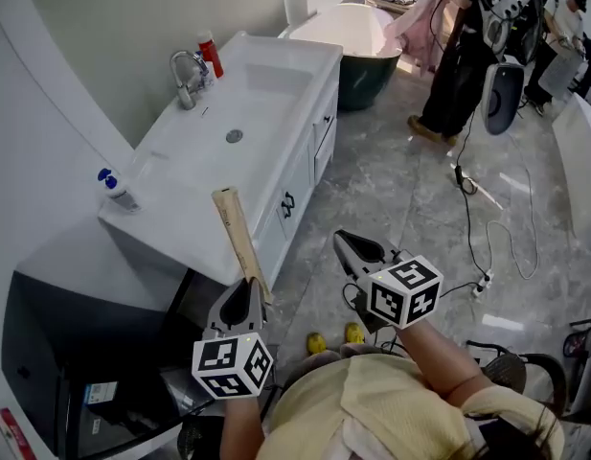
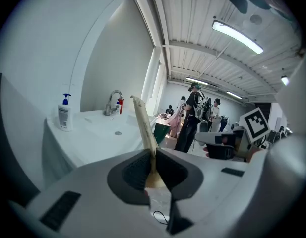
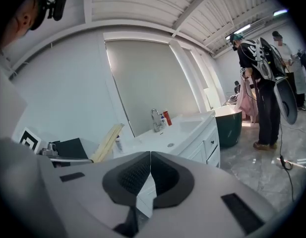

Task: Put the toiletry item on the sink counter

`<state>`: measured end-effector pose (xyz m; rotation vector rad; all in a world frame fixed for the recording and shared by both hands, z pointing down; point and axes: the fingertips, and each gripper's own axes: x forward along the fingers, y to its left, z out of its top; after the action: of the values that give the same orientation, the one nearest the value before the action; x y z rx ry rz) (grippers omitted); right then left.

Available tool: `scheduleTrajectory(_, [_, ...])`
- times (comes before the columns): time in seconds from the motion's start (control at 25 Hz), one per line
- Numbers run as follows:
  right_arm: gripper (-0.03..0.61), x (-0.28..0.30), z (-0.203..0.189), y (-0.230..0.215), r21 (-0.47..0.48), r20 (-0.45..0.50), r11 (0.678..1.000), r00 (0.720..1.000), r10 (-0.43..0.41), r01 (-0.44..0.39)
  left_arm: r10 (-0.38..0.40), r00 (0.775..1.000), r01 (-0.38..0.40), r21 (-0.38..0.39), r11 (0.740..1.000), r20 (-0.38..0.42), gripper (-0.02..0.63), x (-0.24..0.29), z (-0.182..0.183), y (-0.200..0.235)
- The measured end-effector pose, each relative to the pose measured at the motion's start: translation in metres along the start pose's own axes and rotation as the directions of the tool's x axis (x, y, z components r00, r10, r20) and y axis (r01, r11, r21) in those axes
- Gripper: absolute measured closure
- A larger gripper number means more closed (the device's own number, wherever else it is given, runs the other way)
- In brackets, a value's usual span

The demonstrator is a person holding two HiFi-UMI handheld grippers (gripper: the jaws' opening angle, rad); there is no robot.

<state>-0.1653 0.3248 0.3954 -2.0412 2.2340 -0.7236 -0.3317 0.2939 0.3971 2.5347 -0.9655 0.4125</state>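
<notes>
Left gripper: clenched on the lower end of a long tan box. That end is buried between the pads. I can't read its print.

Box is tilted up and off the counter. Its top overlaps the counter's near edge in the head view.

Right gripper: jaws pressed together, nothing in them.

Pump bottle is on the counter's near corner. Red bottle is partly hidden behind the faucet.
</notes>
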Motion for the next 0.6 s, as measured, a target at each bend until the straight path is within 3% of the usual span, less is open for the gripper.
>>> scheduleTrajectory(0.6, [0.552,0.037,-0.011,0.026,-0.013,-0.037,1.0,0.999,-0.009,0.009,-0.032,0.999,0.031,-0.031,0.999,-0.02,0.546,0.004,-0.005,0.037])
